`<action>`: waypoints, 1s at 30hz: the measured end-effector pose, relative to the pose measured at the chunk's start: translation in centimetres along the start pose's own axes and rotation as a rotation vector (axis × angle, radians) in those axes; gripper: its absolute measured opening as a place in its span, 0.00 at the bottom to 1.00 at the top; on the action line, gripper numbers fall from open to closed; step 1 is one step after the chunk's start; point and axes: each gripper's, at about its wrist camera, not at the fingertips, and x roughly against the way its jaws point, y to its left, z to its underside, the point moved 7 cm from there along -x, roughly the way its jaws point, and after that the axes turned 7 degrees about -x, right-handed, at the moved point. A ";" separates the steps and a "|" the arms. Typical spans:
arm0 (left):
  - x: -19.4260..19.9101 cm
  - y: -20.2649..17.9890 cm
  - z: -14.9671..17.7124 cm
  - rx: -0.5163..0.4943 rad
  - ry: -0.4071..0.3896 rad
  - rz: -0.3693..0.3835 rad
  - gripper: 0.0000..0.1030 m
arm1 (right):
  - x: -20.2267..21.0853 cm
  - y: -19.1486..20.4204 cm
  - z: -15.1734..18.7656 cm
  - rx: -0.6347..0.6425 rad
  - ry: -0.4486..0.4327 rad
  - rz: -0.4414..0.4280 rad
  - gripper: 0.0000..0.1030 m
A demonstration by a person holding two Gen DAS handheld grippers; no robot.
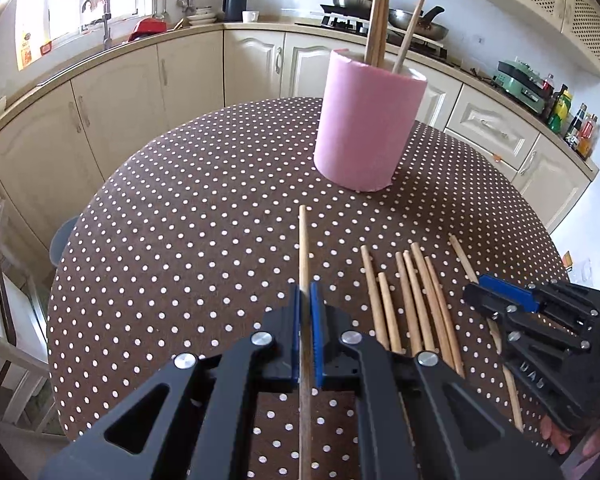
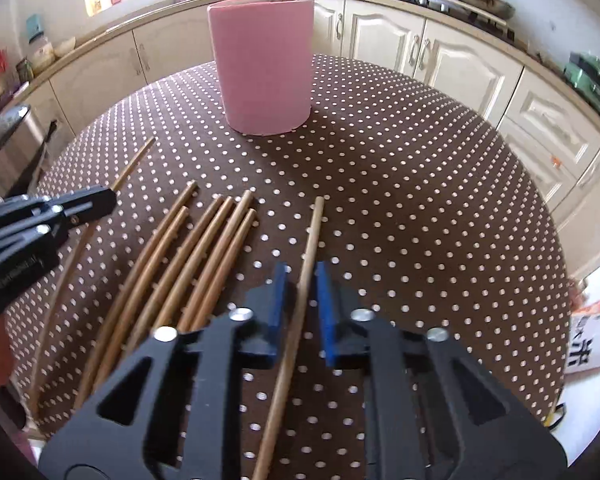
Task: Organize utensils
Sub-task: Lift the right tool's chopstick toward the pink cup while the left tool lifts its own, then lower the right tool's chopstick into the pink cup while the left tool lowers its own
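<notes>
Through the left wrist camera I see my left gripper [image 1: 306, 300] with its blue-padded fingers [image 1: 296, 320] pressed in on a single long wooden chopstick [image 1: 303, 248], pinching it along its length so the tip juts out ahead over the brown tablecloth with white polka dots [image 1: 188, 240]. Farther off, right of centre, stands the pink cylindrical holder [image 1: 364, 120] with several wooden chopsticks upright in it [image 1: 378, 16]. To the near right a loose row of wooden chopsticks [image 1: 412, 300] lies flat on the cloth, and beyond them my right gripper [image 1: 476, 294] comes in from the right edge over one more chopstick.

Through the right wrist camera my right gripper [image 2: 302, 280] shows its blue pads [image 2: 324, 300] standing a little apart in the frame, with another thin wooden chopstick [image 2: 310, 248] running between them; it rests against the left pad, and I read the fingers as closed down on it. The loose row [image 2: 204, 248] lies to the near left, the left gripper [image 2: 100, 200] juts in from the left edge, and the pink holder [image 2: 264, 56] stands at the far centre.
</notes>
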 end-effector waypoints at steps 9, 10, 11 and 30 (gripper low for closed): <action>1.4 0.0 -1.1 -0.003 -0.044 0.002 0.06 | 2.1 -1.2 -2.3 -0.098 -0.084 -0.062 0.05; 1.8 0.0 -1.4 -0.002 -0.056 0.002 0.06 | 2.5 -1.4 -3.1 -0.107 -0.101 -0.068 0.05; 2.1 -0.1 -1.6 -0.001 -0.064 0.004 0.06 | 3.1 -1.5 -3.6 -0.118 -0.121 -0.076 0.05; 10.1 -0.6 -6.6 0.001 -0.273 0.013 0.06 | 12.3 -2.9 -7.8 -0.162 -0.394 -0.112 0.05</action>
